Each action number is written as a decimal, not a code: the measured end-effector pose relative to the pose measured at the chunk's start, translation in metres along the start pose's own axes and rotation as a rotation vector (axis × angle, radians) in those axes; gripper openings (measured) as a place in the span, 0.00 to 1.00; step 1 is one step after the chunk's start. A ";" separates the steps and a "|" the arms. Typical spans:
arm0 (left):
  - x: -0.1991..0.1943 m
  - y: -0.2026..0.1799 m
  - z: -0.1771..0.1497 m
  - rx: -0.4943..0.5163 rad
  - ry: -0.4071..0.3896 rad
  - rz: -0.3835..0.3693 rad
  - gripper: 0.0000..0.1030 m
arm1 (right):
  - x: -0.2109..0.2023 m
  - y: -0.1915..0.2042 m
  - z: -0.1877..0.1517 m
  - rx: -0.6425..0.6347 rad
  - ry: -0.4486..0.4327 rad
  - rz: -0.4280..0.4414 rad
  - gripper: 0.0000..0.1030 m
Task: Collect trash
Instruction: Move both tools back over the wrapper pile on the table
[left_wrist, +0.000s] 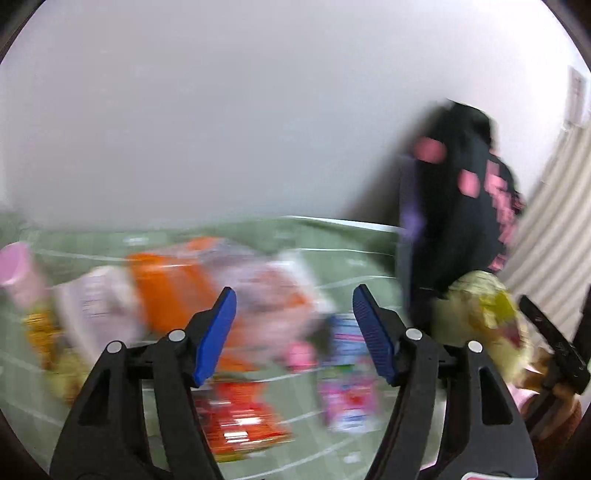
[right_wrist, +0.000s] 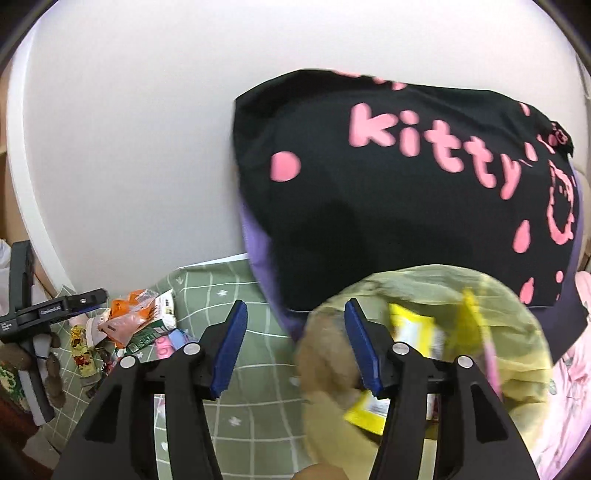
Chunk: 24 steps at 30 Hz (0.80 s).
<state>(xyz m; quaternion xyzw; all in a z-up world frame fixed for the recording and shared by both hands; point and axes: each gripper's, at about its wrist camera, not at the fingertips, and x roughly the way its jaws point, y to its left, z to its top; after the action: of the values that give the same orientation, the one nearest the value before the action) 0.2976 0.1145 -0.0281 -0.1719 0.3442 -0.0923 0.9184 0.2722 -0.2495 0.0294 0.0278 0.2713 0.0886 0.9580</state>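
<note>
Pink "kitty" lettering marks the black bag (right_wrist: 388, 192); both the left gripper (left_wrist: 293, 334) and right gripper (right_wrist: 295, 345) gape wide.

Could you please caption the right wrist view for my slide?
Open right gripper beside a trash bag holding yellow wrappers.

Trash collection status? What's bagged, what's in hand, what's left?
Done: the yellow-green bag already holds yellow wrappers. In hand: nothing; the left gripper and right gripper both have jaws apart and empty. Left: a pile on the green cloth, including an orange packet, a red wrapper and a pink-blue wrapper. Most of the job remains.
</note>
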 end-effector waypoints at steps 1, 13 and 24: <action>-0.005 0.016 -0.002 -0.010 -0.009 0.062 0.60 | 0.006 0.007 -0.001 -0.001 0.007 0.016 0.50; -0.022 0.139 -0.041 -0.232 0.068 0.340 0.59 | 0.064 0.097 -0.021 -0.102 0.215 0.212 0.50; -0.085 0.131 -0.064 -0.197 0.024 0.257 0.59 | 0.123 0.248 -0.058 -0.388 0.346 0.533 0.50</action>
<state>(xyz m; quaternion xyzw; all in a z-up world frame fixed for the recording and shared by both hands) 0.1982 0.2438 -0.0714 -0.2147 0.3815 0.0581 0.8972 0.3062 0.0174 -0.0576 -0.0999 0.3906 0.3879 0.8288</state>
